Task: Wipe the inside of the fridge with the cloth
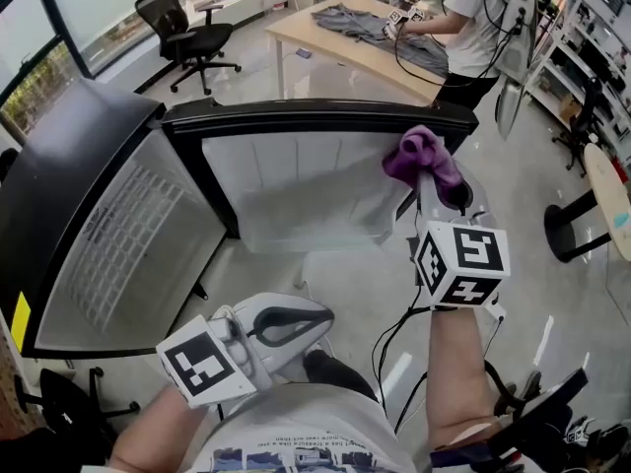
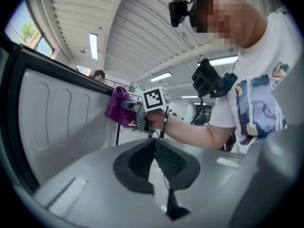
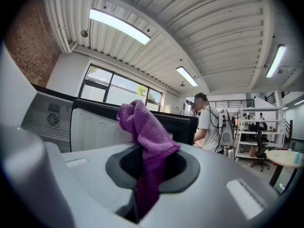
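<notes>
The right gripper (image 1: 435, 181) has its jaws clamped on a purple cloth (image 1: 422, 156). In the right gripper view one bunched end stands up above the jaws and a tail hangs down between them. The cloth sits at the right end of the open fridge (image 1: 296, 180), level with its black rim (image 1: 315, 116). Whether it touches the white inner wall cannot be told. The fridge door (image 1: 118, 235) is swung wide to the left, so the cavity is fully exposed. The left gripper (image 1: 315, 315) hangs low near the person's body, jaws together on nothing. The wipe itself looks barely begun. To do it well, the bunched end should probably go down past the rim and press flat on the ribbed wall, then travel in overlapping strokes along the ribs. The grip must stay firm, since a loose wad could pull free on the ribs.
</notes>
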`<state>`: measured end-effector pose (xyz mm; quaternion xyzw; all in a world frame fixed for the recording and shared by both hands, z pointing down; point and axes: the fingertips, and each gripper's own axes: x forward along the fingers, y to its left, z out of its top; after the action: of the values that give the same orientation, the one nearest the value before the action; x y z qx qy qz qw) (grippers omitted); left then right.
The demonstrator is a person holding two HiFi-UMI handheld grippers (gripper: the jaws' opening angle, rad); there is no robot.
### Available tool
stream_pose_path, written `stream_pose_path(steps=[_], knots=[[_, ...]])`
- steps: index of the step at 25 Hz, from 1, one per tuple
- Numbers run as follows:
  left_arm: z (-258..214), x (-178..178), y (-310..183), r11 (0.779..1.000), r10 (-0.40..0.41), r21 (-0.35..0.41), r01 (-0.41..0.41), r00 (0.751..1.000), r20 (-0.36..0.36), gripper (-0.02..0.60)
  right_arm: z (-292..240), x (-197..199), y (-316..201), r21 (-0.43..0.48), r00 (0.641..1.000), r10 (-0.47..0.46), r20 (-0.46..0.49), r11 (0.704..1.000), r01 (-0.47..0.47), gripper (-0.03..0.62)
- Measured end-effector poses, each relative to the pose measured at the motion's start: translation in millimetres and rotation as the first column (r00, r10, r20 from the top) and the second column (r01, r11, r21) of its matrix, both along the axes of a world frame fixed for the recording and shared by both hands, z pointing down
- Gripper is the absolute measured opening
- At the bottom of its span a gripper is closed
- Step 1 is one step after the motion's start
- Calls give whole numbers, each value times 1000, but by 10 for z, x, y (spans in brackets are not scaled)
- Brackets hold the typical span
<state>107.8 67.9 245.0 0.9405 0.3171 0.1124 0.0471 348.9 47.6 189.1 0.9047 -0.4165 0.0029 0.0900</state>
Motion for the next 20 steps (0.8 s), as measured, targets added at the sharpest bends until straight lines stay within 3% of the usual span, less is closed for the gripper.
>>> stream_pose_path(steps=[7,14,20], knots=[[-13,7,9,1000,17,-2,-17,1000,-9,6,0,-107,60,9,1000,-13,16,1000,13,55],[-18,-81,-4,1000,-6,3,6,1000,12,6,8,-757,-399,3,974,-224,21,975,224,55],[-47,-243,-168,996,-85,-6,85,996,6,6,181,-1287,-1040,-16,913,-404,56,914,405,55]])
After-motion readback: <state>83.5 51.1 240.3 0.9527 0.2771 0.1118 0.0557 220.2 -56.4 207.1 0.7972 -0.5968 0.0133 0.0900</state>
